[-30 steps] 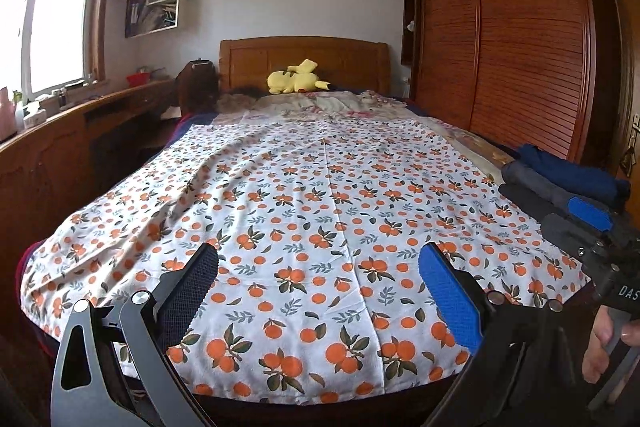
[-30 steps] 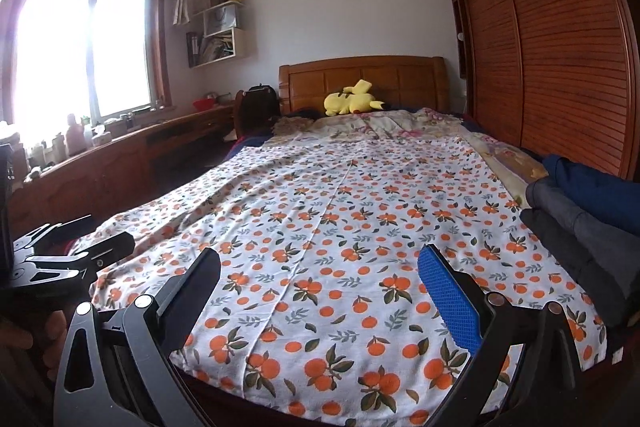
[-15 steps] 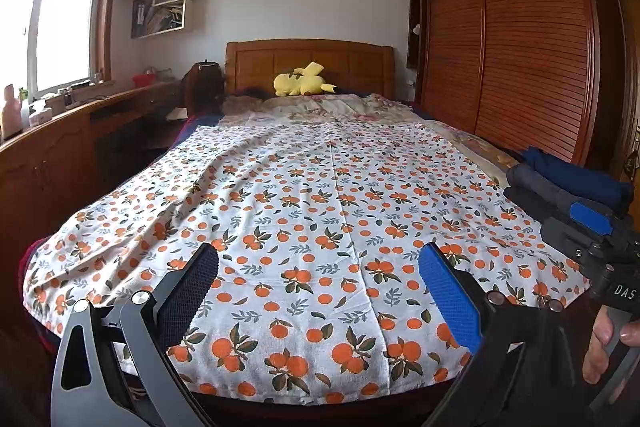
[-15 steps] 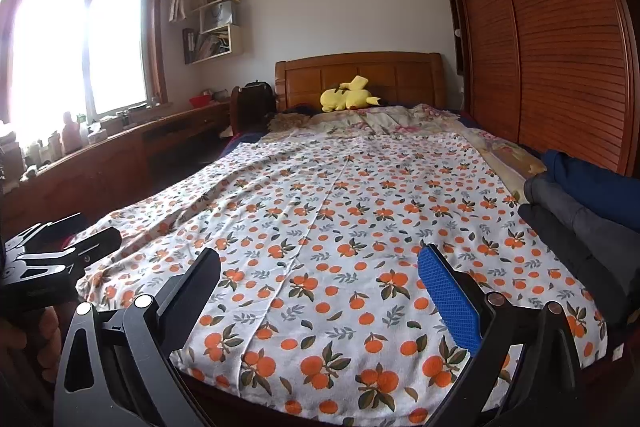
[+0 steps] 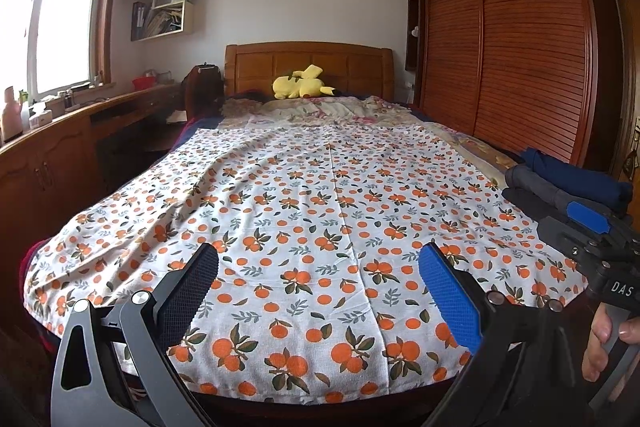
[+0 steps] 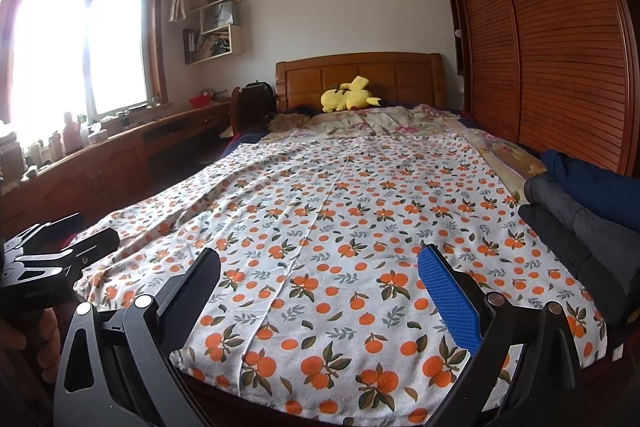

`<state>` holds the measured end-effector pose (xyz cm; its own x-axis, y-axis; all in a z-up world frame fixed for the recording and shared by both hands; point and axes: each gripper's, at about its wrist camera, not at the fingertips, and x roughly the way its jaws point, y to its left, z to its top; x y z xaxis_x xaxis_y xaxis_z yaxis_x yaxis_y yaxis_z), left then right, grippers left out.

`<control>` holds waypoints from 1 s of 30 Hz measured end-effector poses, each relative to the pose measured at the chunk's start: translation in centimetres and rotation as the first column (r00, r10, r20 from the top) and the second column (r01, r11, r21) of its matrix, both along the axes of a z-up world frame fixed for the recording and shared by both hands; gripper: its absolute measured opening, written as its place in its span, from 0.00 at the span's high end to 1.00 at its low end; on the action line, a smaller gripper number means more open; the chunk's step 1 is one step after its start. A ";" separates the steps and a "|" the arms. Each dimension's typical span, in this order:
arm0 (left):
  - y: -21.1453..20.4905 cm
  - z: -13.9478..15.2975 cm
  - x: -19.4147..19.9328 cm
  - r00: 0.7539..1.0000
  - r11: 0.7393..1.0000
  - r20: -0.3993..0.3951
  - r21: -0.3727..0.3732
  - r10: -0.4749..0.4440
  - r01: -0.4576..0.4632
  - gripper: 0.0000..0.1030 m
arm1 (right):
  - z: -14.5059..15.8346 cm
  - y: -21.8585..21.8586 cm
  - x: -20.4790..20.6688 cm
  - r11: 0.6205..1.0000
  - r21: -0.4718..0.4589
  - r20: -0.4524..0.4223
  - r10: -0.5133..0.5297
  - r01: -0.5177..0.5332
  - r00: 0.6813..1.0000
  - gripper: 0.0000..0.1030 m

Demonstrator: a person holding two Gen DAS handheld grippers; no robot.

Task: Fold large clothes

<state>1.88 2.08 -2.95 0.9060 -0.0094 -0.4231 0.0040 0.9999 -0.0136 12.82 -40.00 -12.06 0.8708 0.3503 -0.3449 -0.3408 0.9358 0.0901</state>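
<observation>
A large white cloth printed with oranges (image 5: 320, 211) lies spread flat over the bed; it also shows in the right wrist view (image 6: 352, 227). My left gripper (image 5: 318, 267) is open and empty, held above the cloth's near edge. My right gripper (image 6: 318, 267) is open and empty too, above the near edge further right. The right gripper's body shows at the right edge of the left wrist view (image 5: 592, 239). The left gripper's body shows at the left edge of the right wrist view (image 6: 52, 259).
Folded dark grey and navy clothes (image 6: 580, 211) are stacked on the bed's right side. A yellow plush toy (image 5: 300, 85) lies by the wooden headboard (image 5: 308, 67). A wooden wardrobe (image 5: 520, 39) stands along the right, a wooden counter (image 6: 100, 163) under the window on the left.
Both grippers have tilted slightly upward, so the bed sits a little lower in each view. Both stay open; the cloth has not moved.
</observation>
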 end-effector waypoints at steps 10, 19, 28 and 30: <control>-0.3 0.3 -0.3 1.000 1.000 0.006 -0.001 0.001 -0.001 0.02 | 0.2 -0.1 0.1 1.000 0.003 -0.002 -0.001 0.001 1.000 0.07; -0.7 0.6 -0.5 1.000 1.000 0.013 0.003 -0.001 0.001 0.02 | 0.2 -0.2 0.1 1.000 0.004 0.001 0.000 0.000 1.000 0.07; -0.7 0.6 -0.5 1.000 1.000 0.013 0.004 -0.001 0.001 0.02 | 0.2 -0.2 0.2 1.000 0.004 0.001 0.001 -0.001 1.000 0.07; -0.7 0.5 -0.5 1.000 1.000 0.012 0.006 -0.001 0.001 0.02 | 0.2 -0.2 0.1 1.000 0.005 0.002 0.000 0.000 1.000 0.07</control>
